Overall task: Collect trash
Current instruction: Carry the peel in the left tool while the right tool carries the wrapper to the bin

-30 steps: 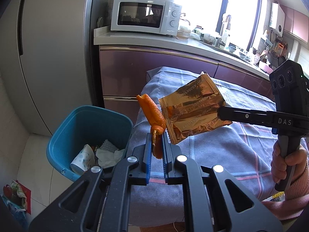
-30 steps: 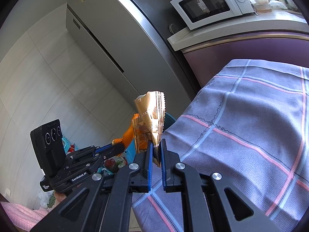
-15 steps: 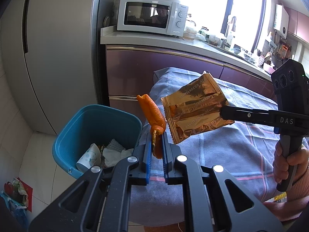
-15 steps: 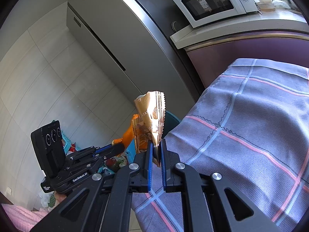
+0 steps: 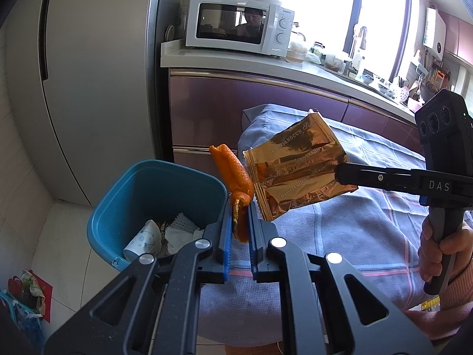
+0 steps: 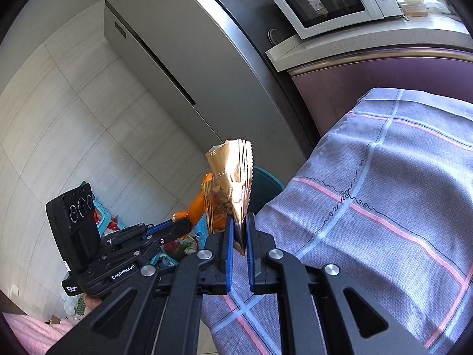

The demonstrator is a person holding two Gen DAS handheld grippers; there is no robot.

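Observation:
My left gripper [image 5: 240, 213] is shut on an orange peel [image 5: 233, 174], which sticks up above the right rim of the blue trash bin [image 5: 124, 195]. The bin stands on the floor beside the table and holds a paper cup [image 5: 142, 241] and crumpled paper. Coming in from the right, my right gripper [image 5: 340, 174] is shut on a gold foil snack wrapper [image 5: 295, 171], held over the table's left end. In the right wrist view that gripper [image 6: 239, 230] pinches the wrapper [image 6: 232, 177] upright, with the orange peel [image 6: 196, 207] and the left gripper [image 6: 183, 224] behind it to the left.
A blue checked cloth [image 5: 340, 230] covers the table [image 6: 384, 192]. Behind it run purple cabinets [image 5: 221, 112] with a white microwave [image 5: 236, 29] on the counter. A tall grey fridge [image 5: 88, 74] stands left of the bin. Coloured bags [image 5: 26, 295] lie on the tiled floor.
The left wrist view has shifted slightly, so the bin sits further right in it. Both grippers keep their hold and the wrapper and peel stay close together.

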